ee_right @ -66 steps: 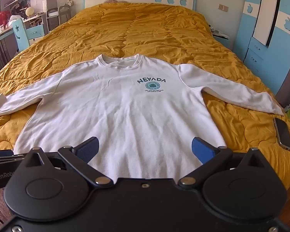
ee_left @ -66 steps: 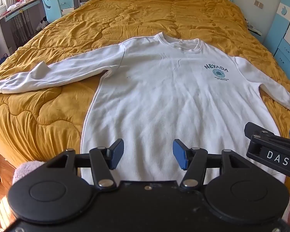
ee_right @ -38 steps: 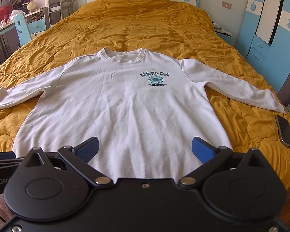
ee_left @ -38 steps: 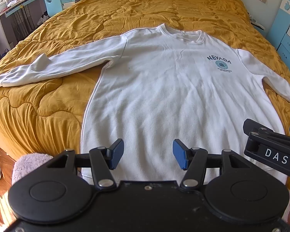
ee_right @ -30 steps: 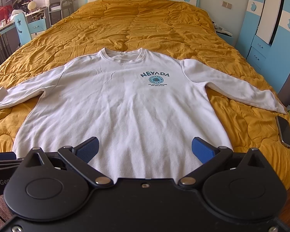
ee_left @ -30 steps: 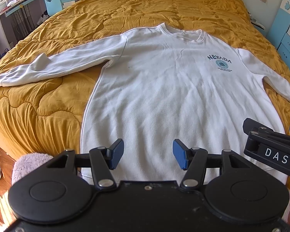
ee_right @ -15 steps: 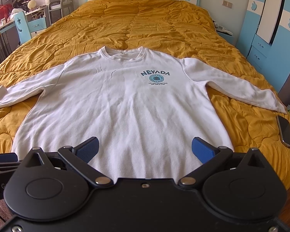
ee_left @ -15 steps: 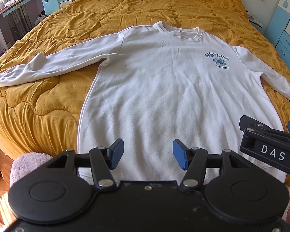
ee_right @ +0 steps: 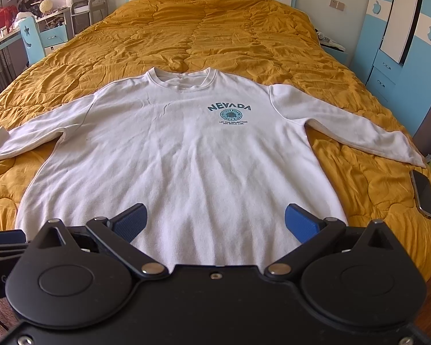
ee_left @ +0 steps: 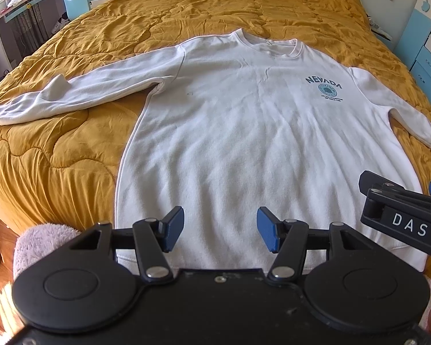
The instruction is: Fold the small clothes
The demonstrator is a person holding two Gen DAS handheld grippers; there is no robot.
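A white long-sleeved sweatshirt (ee_left: 244, 132) with a blue NEVADA print lies flat, front up, on the yellow quilt, both sleeves spread out; it also shows in the right wrist view (ee_right: 181, 161). My left gripper (ee_left: 219, 228) is open and empty, above the hem near its left half. My right gripper (ee_right: 215, 222) is open wide and empty, above the hem's middle. The right gripper's body (ee_left: 402, 215) shows at the right edge of the left wrist view.
The yellow quilted bed (ee_right: 215, 34) fills both views. A phone (ee_right: 423, 194) lies on the quilt by the right sleeve cuff. A fluffy pink slipper (ee_left: 40, 238) sits on the floor at the bed's left corner. Blue wardrobe (ee_right: 402, 57) at right, desk and chair (ee_right: 31, 40) at left.
Both grippers have drifted slightly forward over the hem; the sweatshirt has not moved and the jaws are unchanged.
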